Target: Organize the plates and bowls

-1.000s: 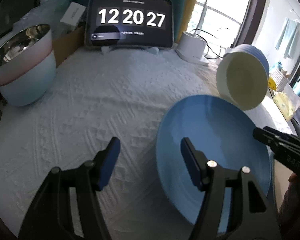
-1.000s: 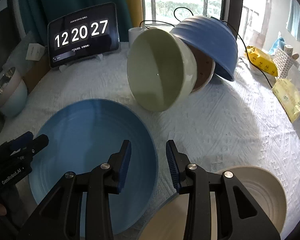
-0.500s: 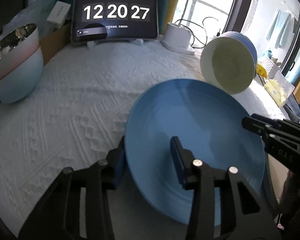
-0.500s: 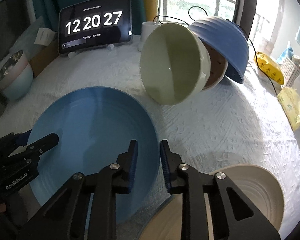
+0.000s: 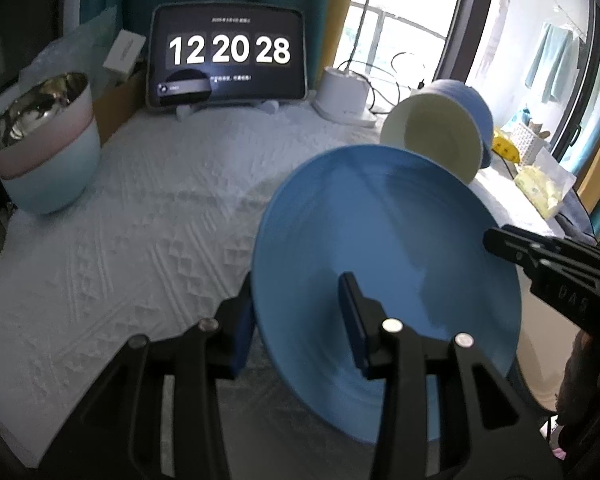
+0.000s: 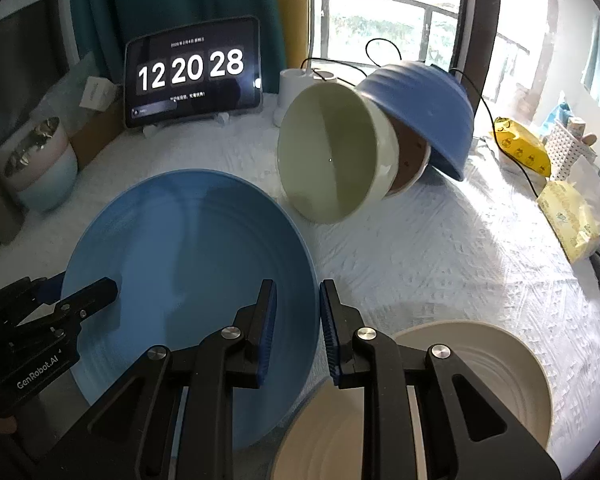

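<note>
A: We've got the blue plate pinched at both edges. Our left gripper clamps its left rim, our right gripper bites the right rim.

B: And we're holding it tilted above the white cloth, the cream plate just beside, tipped bowls behind.

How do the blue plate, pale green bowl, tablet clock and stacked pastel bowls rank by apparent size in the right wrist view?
1. blue plate, nearest the camera
2. pale green bowl
3. tablet clock
4. stacked pastel bowls, farther off
</note>
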